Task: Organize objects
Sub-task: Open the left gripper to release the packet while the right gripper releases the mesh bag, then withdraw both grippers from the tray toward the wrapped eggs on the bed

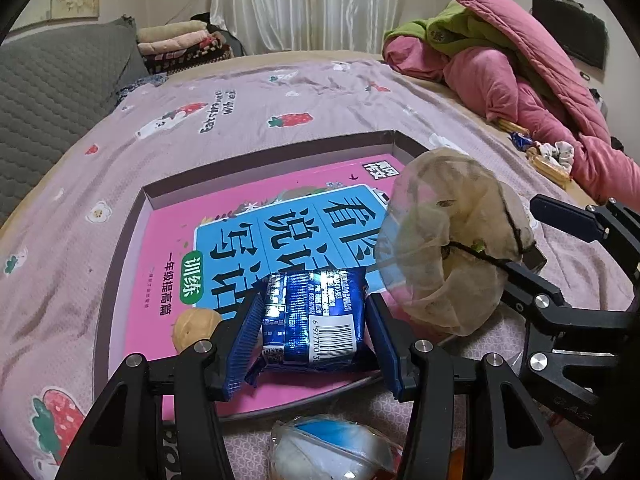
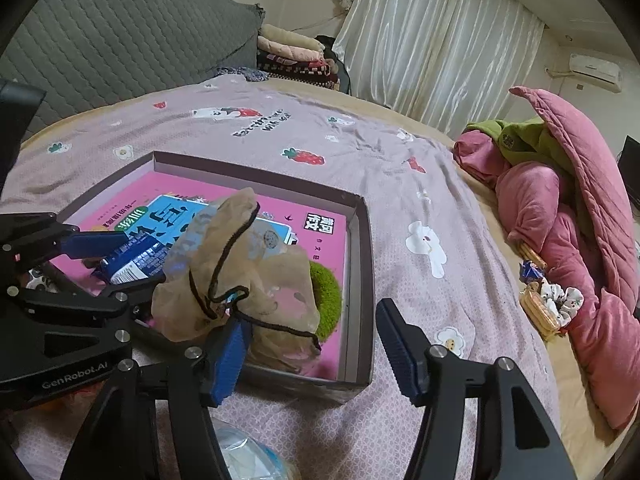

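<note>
Left gripper (image 1: 310, 334) clamps the blue snack packet (image 1: 314, 322) low over the pink book (image 1: 168, 236) inside the box (image 2: 362, 280), so set it flat and release gently, while the right gripper (image 2: 316, 354), wide open, lets the beige mesh pouch (image 2: 236, 276) drape over one finger.

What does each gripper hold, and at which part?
Left gripper clamps the blue packet by its sides. Right gripper is open; the mesh bag hangs on one finger.
</note>
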### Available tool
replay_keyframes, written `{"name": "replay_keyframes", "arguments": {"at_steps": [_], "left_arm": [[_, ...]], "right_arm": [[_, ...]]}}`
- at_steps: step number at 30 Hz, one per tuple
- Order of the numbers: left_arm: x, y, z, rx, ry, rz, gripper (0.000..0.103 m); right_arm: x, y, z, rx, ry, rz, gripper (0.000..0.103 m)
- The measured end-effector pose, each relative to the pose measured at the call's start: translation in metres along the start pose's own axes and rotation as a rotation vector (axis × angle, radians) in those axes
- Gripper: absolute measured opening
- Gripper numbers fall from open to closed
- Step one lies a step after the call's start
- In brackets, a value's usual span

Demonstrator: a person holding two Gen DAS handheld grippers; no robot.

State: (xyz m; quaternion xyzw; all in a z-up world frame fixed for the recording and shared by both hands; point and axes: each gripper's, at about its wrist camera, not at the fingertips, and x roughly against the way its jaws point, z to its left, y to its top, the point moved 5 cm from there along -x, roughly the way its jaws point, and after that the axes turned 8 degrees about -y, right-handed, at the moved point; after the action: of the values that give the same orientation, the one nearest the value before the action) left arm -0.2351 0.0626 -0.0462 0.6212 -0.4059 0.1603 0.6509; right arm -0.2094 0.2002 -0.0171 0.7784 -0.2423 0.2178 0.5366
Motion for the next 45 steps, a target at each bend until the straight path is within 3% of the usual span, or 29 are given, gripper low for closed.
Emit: {"name": "replay_keyframes", "arguments": {"at_steps": [31, 45], "left_arm": [[0.01, 0.003, 0.007, 0.013, 0.002, -0.033, 0.056], [0.023, 0.004, 0.007, 0.025, -0.01, -0.068, 0.066]], "right_arm": [[0.012, 0.006, -0.008, -0.02, -0.001, -0.057, 0.069], [0.019, 0.011, -0.015, -0.064, 0.013, -0.087, 0.071]]}}
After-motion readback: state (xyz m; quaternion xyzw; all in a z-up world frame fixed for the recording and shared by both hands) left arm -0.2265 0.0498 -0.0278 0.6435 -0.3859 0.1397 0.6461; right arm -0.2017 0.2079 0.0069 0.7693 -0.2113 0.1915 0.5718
